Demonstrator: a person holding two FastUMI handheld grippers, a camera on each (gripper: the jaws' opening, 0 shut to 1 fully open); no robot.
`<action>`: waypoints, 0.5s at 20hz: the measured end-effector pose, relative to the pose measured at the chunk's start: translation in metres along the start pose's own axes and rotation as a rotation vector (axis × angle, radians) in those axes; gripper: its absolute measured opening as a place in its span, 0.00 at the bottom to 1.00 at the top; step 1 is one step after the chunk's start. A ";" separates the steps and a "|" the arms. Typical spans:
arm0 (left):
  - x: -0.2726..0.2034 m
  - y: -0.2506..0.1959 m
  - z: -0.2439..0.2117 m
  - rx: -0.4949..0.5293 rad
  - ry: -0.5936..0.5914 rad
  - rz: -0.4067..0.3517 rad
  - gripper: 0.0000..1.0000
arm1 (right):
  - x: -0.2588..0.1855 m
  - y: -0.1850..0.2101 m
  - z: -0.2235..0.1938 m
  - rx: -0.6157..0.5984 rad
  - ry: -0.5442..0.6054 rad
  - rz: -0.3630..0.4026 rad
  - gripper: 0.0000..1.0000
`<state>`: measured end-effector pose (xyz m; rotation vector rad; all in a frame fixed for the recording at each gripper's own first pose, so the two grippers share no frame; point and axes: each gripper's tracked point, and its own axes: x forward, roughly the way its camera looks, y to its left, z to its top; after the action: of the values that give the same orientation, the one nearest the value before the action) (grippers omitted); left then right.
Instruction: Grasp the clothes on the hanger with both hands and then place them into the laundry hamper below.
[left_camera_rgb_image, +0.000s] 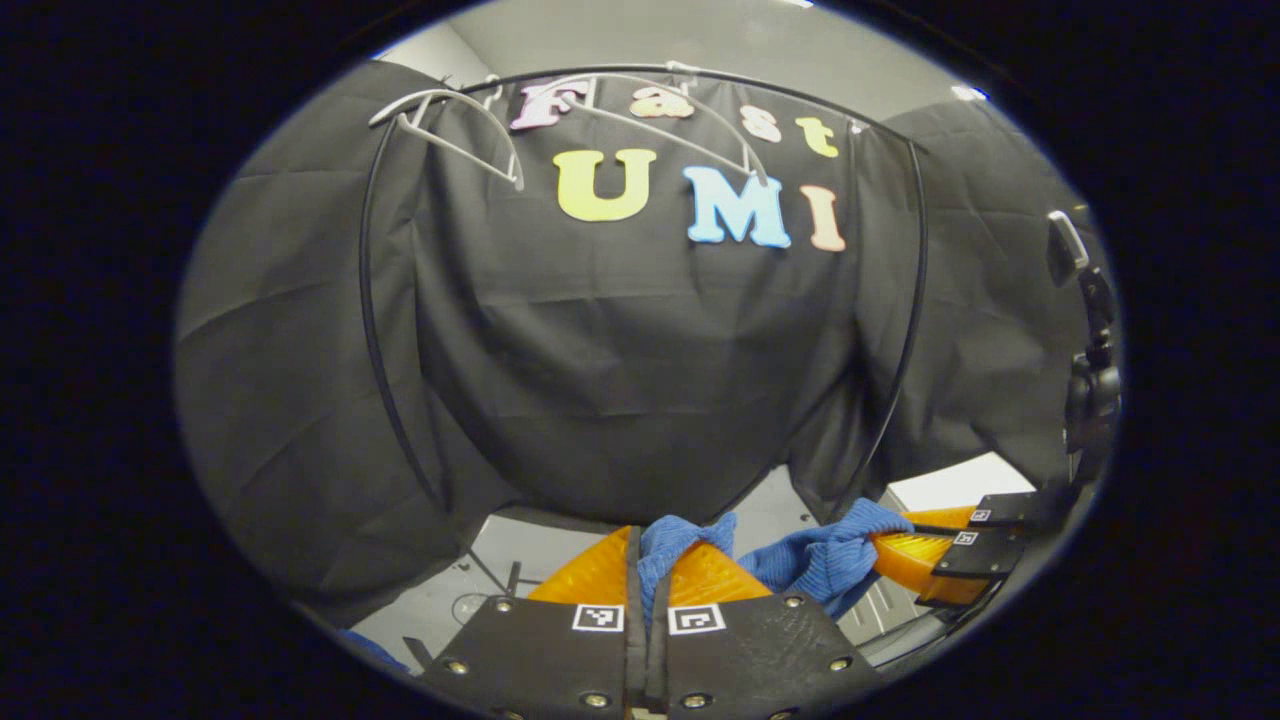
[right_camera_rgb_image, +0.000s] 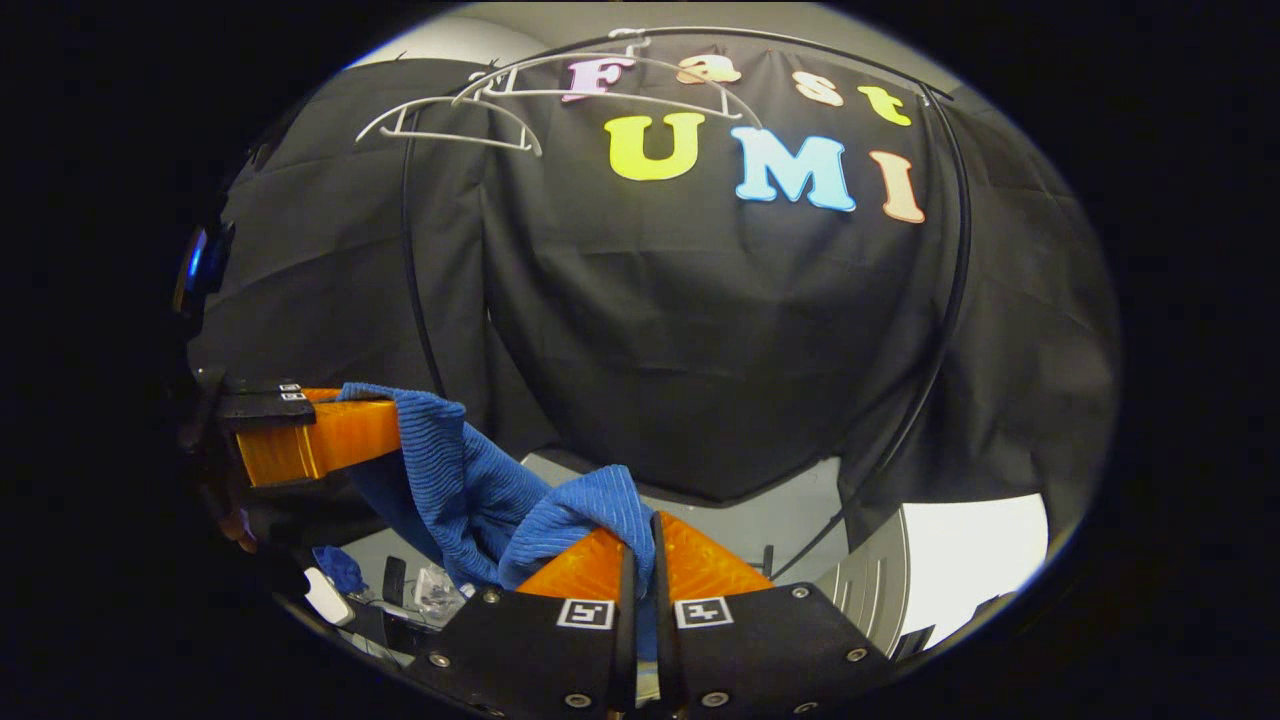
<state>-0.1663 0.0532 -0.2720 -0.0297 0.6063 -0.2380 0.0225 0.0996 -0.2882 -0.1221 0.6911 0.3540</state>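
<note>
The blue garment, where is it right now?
The blue garment is off the white hangers on the rail above, stretched between the left gripper and right gripper, both clamped on it.

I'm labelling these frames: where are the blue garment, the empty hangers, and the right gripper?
blue garment (right_camera_rgb_image: 470, 480): right gripper view, ribbed fold between the grippers.
empty hangers (left_camera_rgb_image: 470, 125): left gripper view, the left hanger's arm.
right gripper (right_camera_rgb_image: 640, 545): right gripper view, between fingertips.

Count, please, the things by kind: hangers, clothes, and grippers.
White hangers on the rail: 2, one nearer the left, one beside it.
Blue garment: 1, pinched by both grippers.
Grippers: 2, left gripper and right gripper.
Total: 5.
</note>
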 end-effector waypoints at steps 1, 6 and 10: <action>0.002 -0.002 -0.013 0.016 0.036 -0.001 0.01 | 0.003 0.001 -0.009 -0.009 0.023 0.003 0.09; 0.003 -0.007 -0.075 0.071 0.198 -0.017 0.07 | 0.003 0.004 -0.045 -0.084 0.111 0.021 0.26; -0.010 0.005 -0.083 0.048 0.187 0.015 0.47 | -0.002 -0.003 -0.043 -0.094 0.102 0.001 0.81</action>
<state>-0.2206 0.0640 -0.3354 0.0436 0.7864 -0.2423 -0.0036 0.0866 -0.3196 -0.2302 0.7754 0.3828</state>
